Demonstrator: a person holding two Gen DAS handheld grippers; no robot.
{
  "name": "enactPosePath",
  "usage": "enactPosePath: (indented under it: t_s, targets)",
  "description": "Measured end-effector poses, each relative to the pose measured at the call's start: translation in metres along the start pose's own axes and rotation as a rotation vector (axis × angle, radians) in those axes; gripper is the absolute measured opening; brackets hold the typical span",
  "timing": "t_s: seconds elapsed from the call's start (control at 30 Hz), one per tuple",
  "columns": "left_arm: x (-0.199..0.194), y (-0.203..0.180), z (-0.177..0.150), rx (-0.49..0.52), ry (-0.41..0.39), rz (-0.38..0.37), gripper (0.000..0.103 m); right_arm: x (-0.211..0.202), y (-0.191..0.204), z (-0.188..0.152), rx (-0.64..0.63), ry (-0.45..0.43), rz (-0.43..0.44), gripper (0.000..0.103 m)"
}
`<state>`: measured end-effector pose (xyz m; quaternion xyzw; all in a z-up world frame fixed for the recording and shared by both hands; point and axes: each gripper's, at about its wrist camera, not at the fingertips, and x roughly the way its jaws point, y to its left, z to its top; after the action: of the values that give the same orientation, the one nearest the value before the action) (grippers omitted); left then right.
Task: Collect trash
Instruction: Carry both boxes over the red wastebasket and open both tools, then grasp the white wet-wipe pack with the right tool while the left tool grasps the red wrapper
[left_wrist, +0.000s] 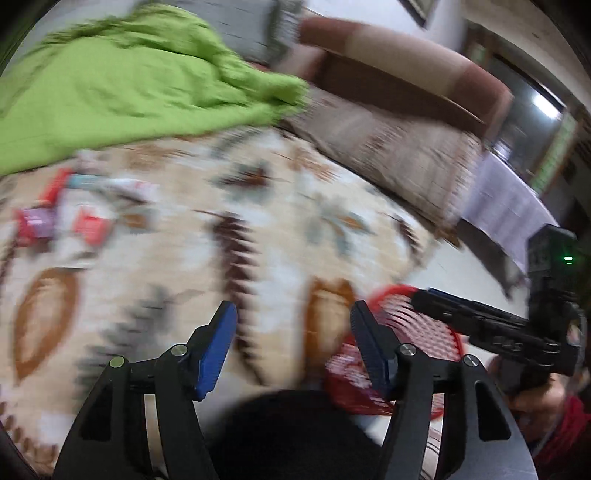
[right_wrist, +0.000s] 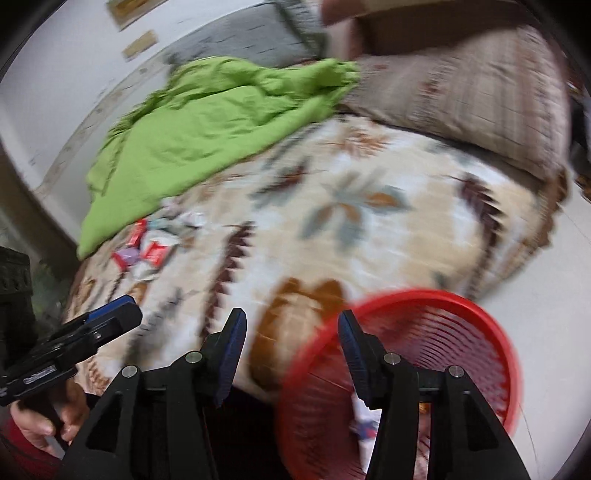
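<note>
A small pile of wrappers (left_wrist: 74, 210), red, purple and white, lies on the floral bedspread (left_wrist: 258, 206) next to the green cloth; in the right wrist view the wrappers (right_wrist: 151, 243) sit left of centre. A red mesh basket (right_wrist: 406, 295) stands at the bed's near edge with some paper scraps (right_wrist: 364, 421) inside. My left gripper (left_wrist: 293, 310) is open and empty above the bedspread, well short of the pile. My right gripper (right_wrist: 292, 315) is open and empty, its right finger over the basket rim. Both views are motion-blurred.
A crumpled green cloth (right_wrist: 192, 136) covers the far left of the bed. A striped brown pillow (right_wrist: 461, 92) lies at the far right, against a brown headboard (left_wrist: 406, 55). Pale floor (right_wrist: 546, 295) runs right of the bed. A hand (right_wrist: 40, 421) holds the left gripper.
</note>
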<state>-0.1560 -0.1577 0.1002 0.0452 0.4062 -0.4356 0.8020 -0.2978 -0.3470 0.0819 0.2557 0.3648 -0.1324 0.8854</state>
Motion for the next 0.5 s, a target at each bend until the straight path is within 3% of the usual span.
enactPosePath:
  t_s: [0.03,0.3,0.5]
  targets:
    - [-0.006,0.018,0.002,-0.021,-0.021,0.053,0.064,0.009,0.014,0.006,-0.024,0.010,0.032,0.056]
    - [-0.044,0.151,0.004,-0.294,-0.120,0.267,0.064,0.084,0.110,0.033,-0.126,0.119,0.202,0.057]
    - [-0.052,0.221,-0.009,-0.411,-0.158,0.410,0.064,0.158,0.169,0.048,-0.096,0.226,0.284,0.058]
